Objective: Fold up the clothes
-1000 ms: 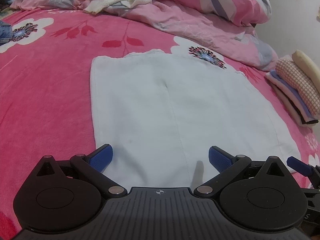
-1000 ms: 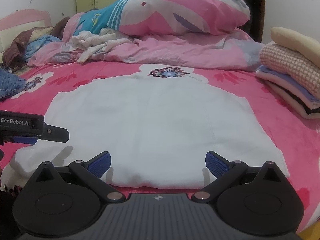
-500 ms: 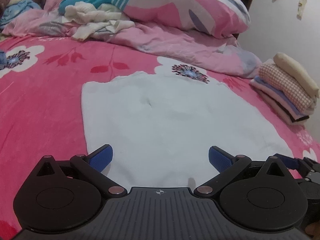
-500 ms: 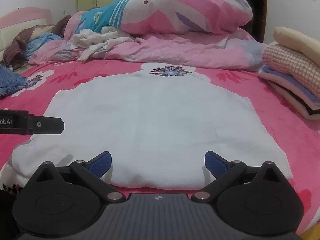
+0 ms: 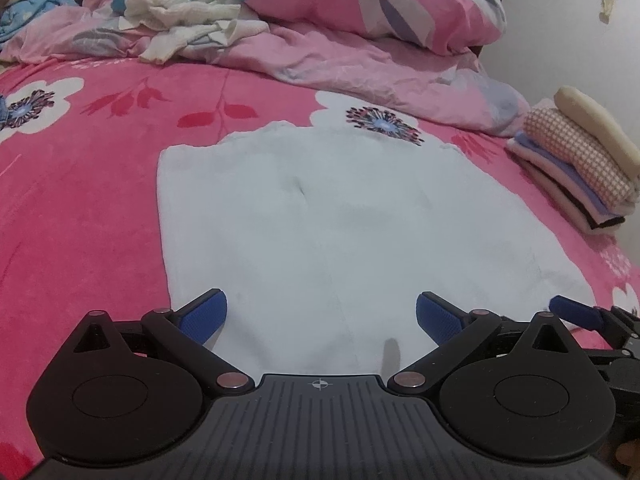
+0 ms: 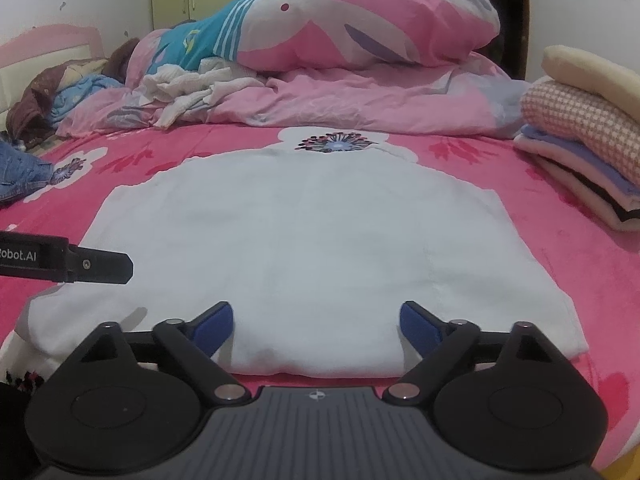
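White garment (image 6: 304, 248) on a hot-pink bedspread (image 6: 580, 264) printed with white flowers and red leaves. Beyond the garment: pink, white and teal pillow (image 6: 360, 16). To its right: pink-checked, lilac and cream folded stack (image 6: 580, 136).

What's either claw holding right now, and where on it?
Nothing. The left claw is open; the right claw is closing, pads not yet pressing the near edge of the white garment between them.

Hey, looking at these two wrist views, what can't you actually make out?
- White garment: near hem hidden behind the left gripper in the left wrist view.
- Folded stack: cut off by the right edge, right wrist view.
- Denim item: cropped at the left edge, kind unclear.
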The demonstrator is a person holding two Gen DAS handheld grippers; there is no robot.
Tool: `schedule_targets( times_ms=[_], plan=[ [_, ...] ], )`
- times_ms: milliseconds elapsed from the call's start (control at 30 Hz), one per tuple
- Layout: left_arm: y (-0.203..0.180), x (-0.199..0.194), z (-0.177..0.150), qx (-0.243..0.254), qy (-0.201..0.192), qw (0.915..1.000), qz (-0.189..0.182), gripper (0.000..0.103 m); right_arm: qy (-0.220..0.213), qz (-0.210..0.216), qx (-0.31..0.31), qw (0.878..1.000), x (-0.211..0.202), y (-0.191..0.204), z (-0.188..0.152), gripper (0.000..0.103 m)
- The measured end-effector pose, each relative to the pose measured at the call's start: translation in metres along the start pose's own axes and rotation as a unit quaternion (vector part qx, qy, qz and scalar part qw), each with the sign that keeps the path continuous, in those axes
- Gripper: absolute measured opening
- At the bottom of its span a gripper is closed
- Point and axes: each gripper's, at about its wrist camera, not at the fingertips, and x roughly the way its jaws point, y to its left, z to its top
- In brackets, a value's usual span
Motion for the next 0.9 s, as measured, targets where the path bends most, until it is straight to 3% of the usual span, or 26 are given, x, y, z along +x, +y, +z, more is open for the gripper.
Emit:
schedule_targets(
  times_ms=[900],
  plan=[
    [-0.005,0.017,0.001,0.012,0.055,0.9981,0.025,0.1,0.009,0.028,-0.039,0.999,0.02,-0.002,-0.005,0.075]
  ],
)
